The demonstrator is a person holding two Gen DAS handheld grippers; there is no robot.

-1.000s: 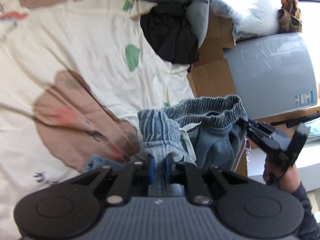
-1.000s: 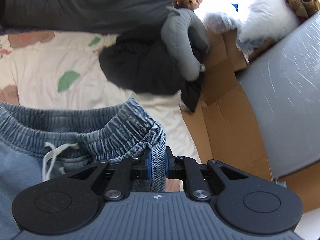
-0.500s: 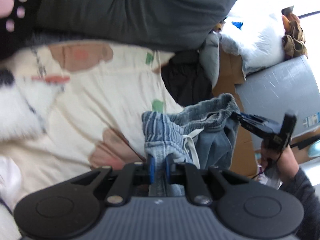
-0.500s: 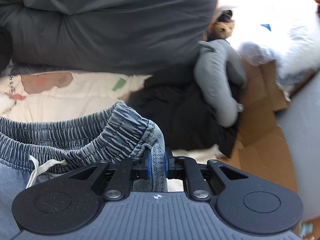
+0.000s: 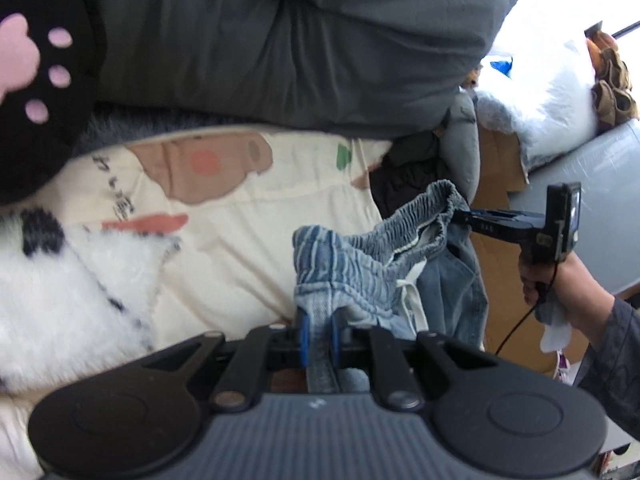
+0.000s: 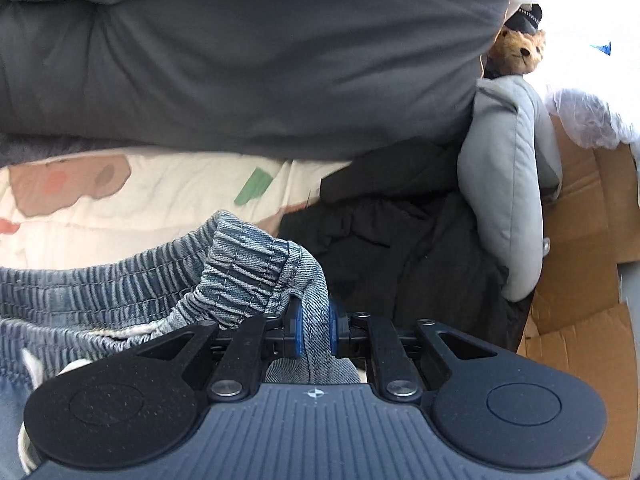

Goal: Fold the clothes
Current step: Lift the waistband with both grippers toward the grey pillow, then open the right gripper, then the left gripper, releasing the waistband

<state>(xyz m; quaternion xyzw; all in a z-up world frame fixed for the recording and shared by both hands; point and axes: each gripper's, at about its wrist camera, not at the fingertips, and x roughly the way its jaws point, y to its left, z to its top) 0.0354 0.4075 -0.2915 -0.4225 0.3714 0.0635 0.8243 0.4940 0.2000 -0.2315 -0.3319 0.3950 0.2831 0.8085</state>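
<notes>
Blue denim shorts (image 5: pixel 360 264) with an elastic waistband and a white drawstring (image 5: pixel 408 292) hang between my two grippers above a cream printed bedsheet (image 5: pixel 248 216). My left gripper (image 5: pixel 319 334) is shut on one end of the waistband. The other end is pinched by my right gripper (image 5: pixel 456 212), held by a hand (image 5: pixel 548 280) at the right of the left wrist view. In the right wrist view the right gripper (image 6: pixel 313 332) is shut on the waistband fold of the shorts (image 6: pixel 248 268), which stretch away to the left.
A dark grey duvet (image 6: pixel 240 52) lies along the far side of the sheet. A black garment (image 6: pixel 400 240) and a grey cushion (image 6: pixel 508 184) sit at the bed's right edge, cardboard (image 6: pixel 580 264) beyond. A furry white blanket (image 5: pixel 68 292) and a black paw plush (image 5: pixel 36 76) lie left.
Both grippers have carried the shorts farther over the bed toward the grey duvet, which now fills the top of both views. The grips on the waistband are unchanged.
</notes>
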